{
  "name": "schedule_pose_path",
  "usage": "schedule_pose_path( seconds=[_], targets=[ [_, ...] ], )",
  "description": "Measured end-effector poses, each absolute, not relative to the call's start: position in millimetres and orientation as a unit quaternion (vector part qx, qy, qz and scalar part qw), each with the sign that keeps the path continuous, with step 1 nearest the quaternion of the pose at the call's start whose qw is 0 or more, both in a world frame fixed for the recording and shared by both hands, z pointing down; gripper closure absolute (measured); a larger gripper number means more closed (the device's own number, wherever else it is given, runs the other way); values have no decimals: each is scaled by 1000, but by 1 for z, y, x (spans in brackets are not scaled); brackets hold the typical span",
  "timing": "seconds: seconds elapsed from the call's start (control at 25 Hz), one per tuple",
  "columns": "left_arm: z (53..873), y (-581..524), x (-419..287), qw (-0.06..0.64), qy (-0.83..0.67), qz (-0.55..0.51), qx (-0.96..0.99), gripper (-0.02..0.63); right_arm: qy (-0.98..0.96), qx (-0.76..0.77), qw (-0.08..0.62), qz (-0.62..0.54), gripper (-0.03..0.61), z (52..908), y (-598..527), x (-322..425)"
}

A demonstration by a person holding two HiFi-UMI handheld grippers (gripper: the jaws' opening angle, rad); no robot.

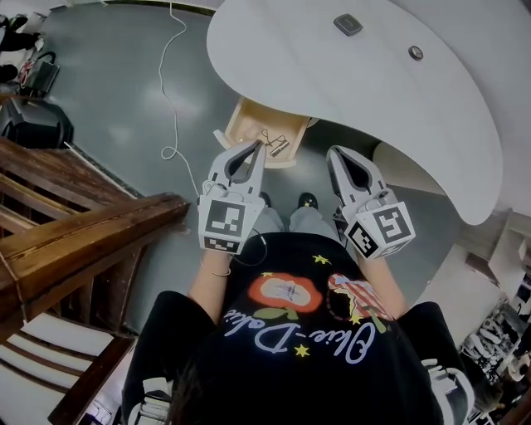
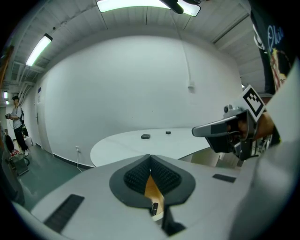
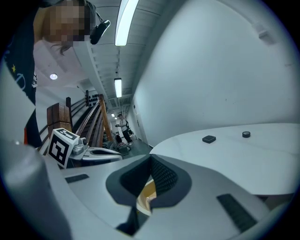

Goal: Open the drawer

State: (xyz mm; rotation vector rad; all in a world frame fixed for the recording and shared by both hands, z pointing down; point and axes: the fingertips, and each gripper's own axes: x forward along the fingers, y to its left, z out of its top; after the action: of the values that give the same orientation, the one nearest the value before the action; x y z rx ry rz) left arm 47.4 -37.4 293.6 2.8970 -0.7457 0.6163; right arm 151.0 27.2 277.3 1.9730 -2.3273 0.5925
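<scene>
Head view: the wooden drawer (image 1: pixel 264 137) stands pulled out from under the curved white bench (image 1: pixel 373 91), with small items lying in it. The left gripper (image 1: pixel 259 148) and right gripper (image 1: pixel 333 154) are held side by side above its near side, each with jaws together and nothing between them. A white cable (image 1: pixel 170 100) trails over the floor, and a wooden staircase (image 1: pixel 75 232) crowds the lower left. On the bench sit a square dark block (image 1: pixel 348 25) and a round dark button (image 1: pixel 416 53). The black shirt (image 1: pixel 290 357) bears pale script lettering that I cannot read for sure.

Left gripper view: the jaws meet, and the drawer's wood shows below them. A person (image 2: pixel 18 124) stands far left.

Right gripper view: the jaws are closed and empty, with the bench beyond.
</scene>
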Motion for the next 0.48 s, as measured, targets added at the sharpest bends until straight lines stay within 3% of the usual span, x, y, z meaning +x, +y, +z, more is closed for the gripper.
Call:
schedule_pose_path(
  seconds=[0.48],
  targets=[
    [286,-40,55,37,-244,200,948,607,-747,638,17,189,578,271,28,156]
  ],
)
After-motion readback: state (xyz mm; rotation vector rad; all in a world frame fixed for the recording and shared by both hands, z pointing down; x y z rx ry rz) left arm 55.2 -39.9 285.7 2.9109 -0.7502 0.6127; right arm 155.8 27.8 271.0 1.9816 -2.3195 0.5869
